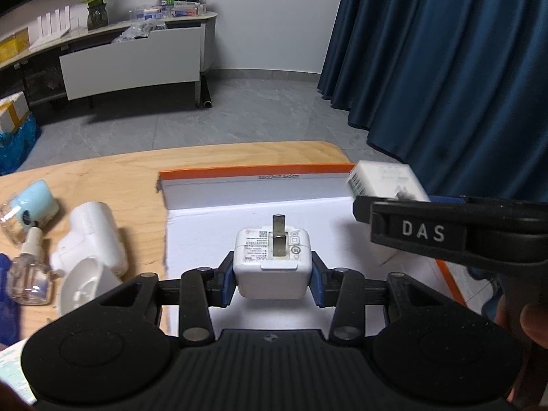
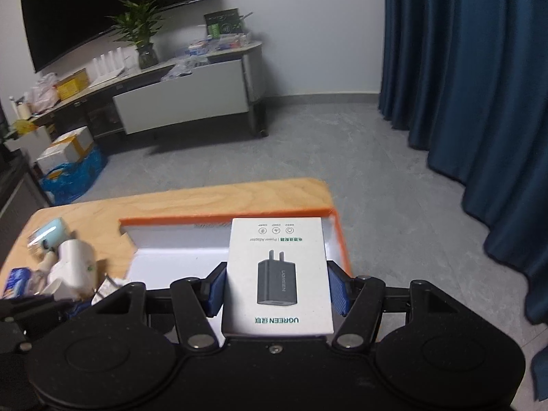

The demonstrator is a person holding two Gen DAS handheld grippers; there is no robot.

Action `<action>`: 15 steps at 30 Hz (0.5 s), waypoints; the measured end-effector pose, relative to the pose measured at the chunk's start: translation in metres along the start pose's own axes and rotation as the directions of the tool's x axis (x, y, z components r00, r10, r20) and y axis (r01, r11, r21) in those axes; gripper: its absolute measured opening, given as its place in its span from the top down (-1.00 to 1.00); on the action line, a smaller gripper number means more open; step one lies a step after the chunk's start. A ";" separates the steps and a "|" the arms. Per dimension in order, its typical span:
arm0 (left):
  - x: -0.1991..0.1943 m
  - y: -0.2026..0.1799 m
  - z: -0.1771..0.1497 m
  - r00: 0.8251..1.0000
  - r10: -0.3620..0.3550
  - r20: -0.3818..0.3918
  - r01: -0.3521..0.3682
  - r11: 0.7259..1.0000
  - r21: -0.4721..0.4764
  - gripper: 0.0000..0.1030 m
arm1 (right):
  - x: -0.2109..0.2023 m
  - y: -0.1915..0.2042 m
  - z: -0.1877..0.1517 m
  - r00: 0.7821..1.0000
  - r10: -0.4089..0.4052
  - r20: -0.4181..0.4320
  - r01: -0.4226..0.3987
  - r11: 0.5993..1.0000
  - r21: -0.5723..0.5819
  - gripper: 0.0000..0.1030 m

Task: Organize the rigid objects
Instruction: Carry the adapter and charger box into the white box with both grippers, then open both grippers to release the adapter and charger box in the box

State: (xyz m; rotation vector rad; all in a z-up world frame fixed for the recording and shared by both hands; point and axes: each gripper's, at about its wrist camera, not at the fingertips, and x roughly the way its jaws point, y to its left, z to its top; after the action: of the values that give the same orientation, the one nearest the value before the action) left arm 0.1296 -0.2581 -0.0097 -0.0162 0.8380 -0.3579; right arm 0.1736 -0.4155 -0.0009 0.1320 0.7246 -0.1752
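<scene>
My left gripper is shut on a white plug charger, prongs up, its blue pads pressing both sides. It hangs over the white floor of an orange-rimmed tray. My right gripper has a white charger box with a black plug printed on it between its blue pads, which lie against the box's sides. That box shows in the left wrist view above the tray's far right corner, over the right gripper's black body.
Left of the tray on the wooden table lie a white plastic device, a clear glass bottle and a light-blue item. A blue curtain hangs at the right; a cabinet stands across the floor.
</scene>
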 end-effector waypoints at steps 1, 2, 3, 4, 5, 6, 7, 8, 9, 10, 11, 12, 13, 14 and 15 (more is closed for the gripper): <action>0.002 -0.001 0.001 1.000 -0.019 -0.004 0.019 1.000 -0.006 0.17 | -0.002 -0.001 0.001 1.000 0.003 0.008 -0.003 1.000 0.006 -0.52; 0.003 -0.002 0.002 0.999 -0.035 -0.010 0.034 0.999 -0.012 0.17 | -0.005 -0.002 0.001 1.000 0.010 0.020 -0.010 1.000 0.016 -0.52; 0.003 -0.002 0.002 0.999 -0.050 -0.013 0.050 0.999 -0.015 0.17 | -0.008 -0.004 0.001 1.000 0.012 0.029 -0.013 1.000 0.025 -0.52; 0.001 -0.003 0.002 0.998 -0.067 -0.011 0.067 0.998 -0.013 0.14 | -0.012 -0.005 0.001 0.999 0.011 0.038 -0.012 1.000 0.025 -0.52; -0.001 -0.004 0.002 0.997 -0.077 -0.010 0.077 0.997 -0.008 0.08 | -0.017 -0.006 0.001 0.999 0.004 0.049 -0.005 1.000 0.025 -0.52; -0.004 -0.005 0.001 0.997 -0.080 -0.013 0.080 0.997 -0.003 -0.08 | -0.022 -0.007 0.000 0.998 -0.002 0.056 0.000 1.000 0.028 -0.52; -0.007 -0.005 0.001 0.996 -0.087 -0.009 0.087 0.996 -0.003 -0.19 | -0.025 -0.008 0.000 0.998 -0.005 0.058 0.003 0.999 0.034 -0.52; -0.011 -0.005 0.000 0.996 -0.084 -0.003 0.084 0.996 -0.003 -0.22 | -0.029 -0.009 -0.001 0.998 -0.007 0.061 0.004 0.999 0.043 -0.52; -0.014 -0.005 0.000 0.997 -0.080 -0.004 0.080 0.997 -0.001 -0.28 | -0.035 -0.010 -0.003 0.998 -0.011 0.069 0.007 0.999 0.051 -0.52; -0.017 -0.005 -0.001 0.997 -0.075 -0.010 0.075 0.997 -0.002 -0.35 | -0.039 -0.009 -0.004 0.997 -0.014 0.076 0.010 0.999 0.052 -0.53; -0.019 -0.004 -0.001 0.998 -0.066 -0.017 0.066 0.998 -0.005 -0.47 | -0.044 -0.009 -0.006 0.997 -0.016 0.081 0.012 0.999 0.050 -0.53; -0.024 -0.003 -0.001 0.998 -0.057 -0.015 0.057 0.998 -0.007 -0.54 | -0.048 -0.008 -0.007 0.996 -0.023 0.085 0.019 0.999 0.046 -0.55; -0.027 -0.002 -0.002 0.999 -0.045 -0.011 0.045 0.999 -0.004 -0.60 | -0.053 -0.007 -0.009 0.995 -0.032 0.090 0.029 0.999 0.041 -0.60; -0.032 -0.002 -0.002 0.999 -0.033 -0.009 0.033 0.999 0.001 -0.64 | -0.058 -0.005 -0.011 0.994 -0.041 0.098 0.037 0.999 0.036 -0.63; -0.036 -0.001 -0.002 1.000 -0.018 -0.008 0.018 1.000 0.006 -0.70 | -0.063 -0.004 -0.013 0.993 -0.047 0.106 0.044 0.998 0.036 -0.64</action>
State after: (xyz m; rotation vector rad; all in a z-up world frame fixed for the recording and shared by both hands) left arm 0.1062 -0.2473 0.0150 -0.0165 0.8450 -0.3776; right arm 0.1180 -0.4102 0.0314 0.1372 0.6187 -0.2364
